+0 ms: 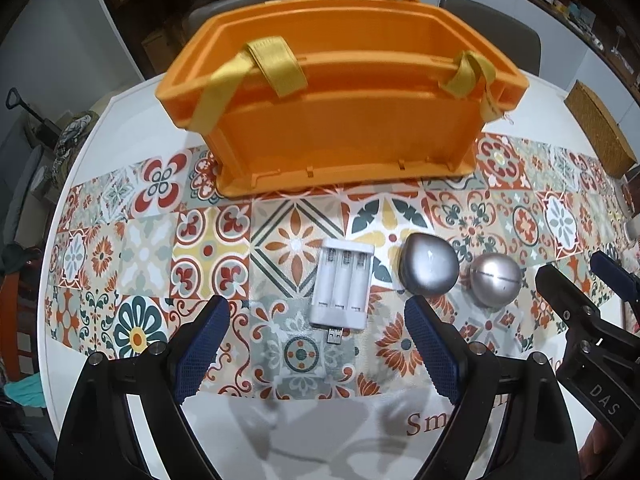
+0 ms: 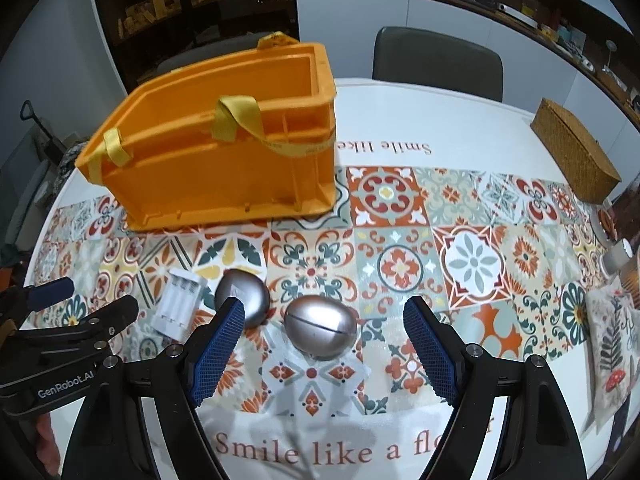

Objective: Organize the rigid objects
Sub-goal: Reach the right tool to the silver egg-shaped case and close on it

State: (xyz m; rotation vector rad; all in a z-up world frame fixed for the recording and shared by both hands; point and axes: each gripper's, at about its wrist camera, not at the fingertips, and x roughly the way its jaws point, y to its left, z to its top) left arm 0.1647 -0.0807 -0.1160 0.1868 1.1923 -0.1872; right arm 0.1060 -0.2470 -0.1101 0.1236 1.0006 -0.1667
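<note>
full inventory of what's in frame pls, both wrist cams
orange plastic crate with yellow fabric straps: 1, orange, back of the patterned tablecloth
white three-slot USB battery charger: 1, white, in front of the crate, left of the silver pieces
teardrop-shaped silver metal piece: 1, silver, right of the charger
egg-shaped silver metal piece: 1, silver, rightmost
woven wicker box: 1, brown, far right
grey chair: 1, behind table
left gripper: 1, blue fingers, open
right gripper: 1, open
</note>
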